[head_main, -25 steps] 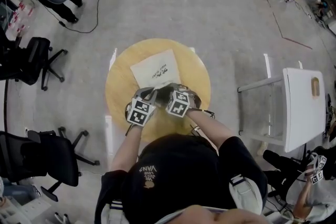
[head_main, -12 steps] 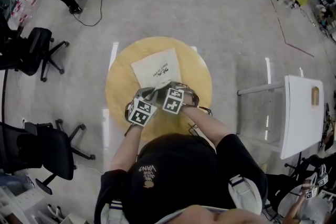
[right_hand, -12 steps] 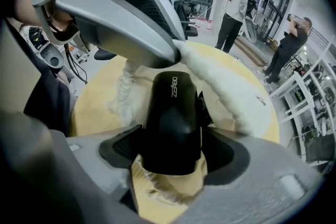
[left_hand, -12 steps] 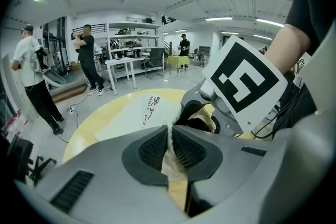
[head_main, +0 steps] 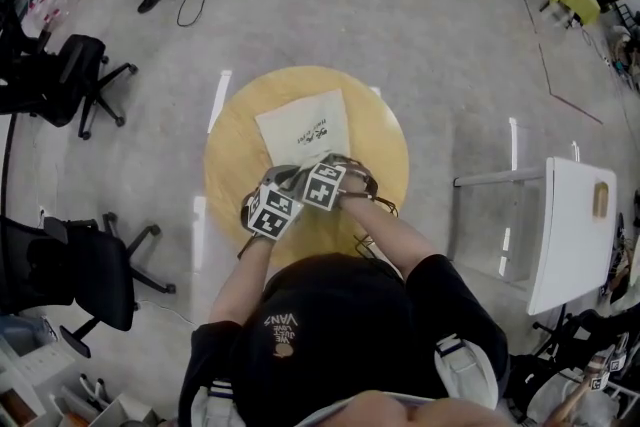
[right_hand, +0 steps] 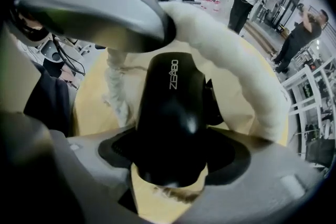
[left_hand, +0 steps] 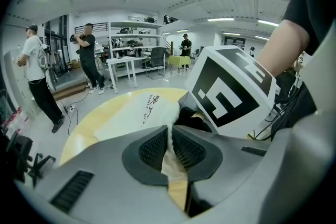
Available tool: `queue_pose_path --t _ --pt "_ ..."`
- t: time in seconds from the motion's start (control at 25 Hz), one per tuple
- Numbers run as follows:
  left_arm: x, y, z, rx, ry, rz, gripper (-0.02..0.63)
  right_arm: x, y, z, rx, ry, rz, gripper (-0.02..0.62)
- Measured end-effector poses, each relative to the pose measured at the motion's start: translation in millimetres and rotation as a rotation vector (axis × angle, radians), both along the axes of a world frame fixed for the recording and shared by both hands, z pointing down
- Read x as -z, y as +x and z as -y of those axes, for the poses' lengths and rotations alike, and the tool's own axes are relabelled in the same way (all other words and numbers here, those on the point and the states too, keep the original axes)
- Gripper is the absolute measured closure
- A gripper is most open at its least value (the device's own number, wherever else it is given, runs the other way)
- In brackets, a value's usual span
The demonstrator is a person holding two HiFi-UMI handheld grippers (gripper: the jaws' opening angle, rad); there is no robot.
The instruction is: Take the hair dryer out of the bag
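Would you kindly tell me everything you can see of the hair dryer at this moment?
The hair dryer is glossy black, plastic by its look, smooth and rounded, with pale lettering along it. It sits in the mouth of the cream cloth bag, whose rim curves round it. Its near end stands between the wide jaws of the right claw, which have just been opening.

The black hair dryer (right_hand: 170, 113) bears what looks like "ZEABO" along its body, the person's cap (head_main: 300, 335) at six o'clock says "VANS", and the bag (head_main: 300, 127) carries dark print too small to read.
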State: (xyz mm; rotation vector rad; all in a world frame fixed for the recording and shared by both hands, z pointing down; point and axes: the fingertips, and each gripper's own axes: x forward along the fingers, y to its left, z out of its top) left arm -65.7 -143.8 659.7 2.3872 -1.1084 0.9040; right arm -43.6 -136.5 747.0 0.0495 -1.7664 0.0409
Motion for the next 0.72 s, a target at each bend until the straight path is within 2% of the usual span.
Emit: queue_pose_path --t 0.24,0.72 --pt "-2.9 1.2 2.5 -0.008 -0.007 0.003 0.571 -7.0 -0.9 0.6 0.018 -0.056 -0.004 0.227" --pt "-8.1 0.8 2.2 -0.004 -0.011 0.010 0.571 -9.2 -3.0 1.1 0.023 -0.054 0.037 0.229"
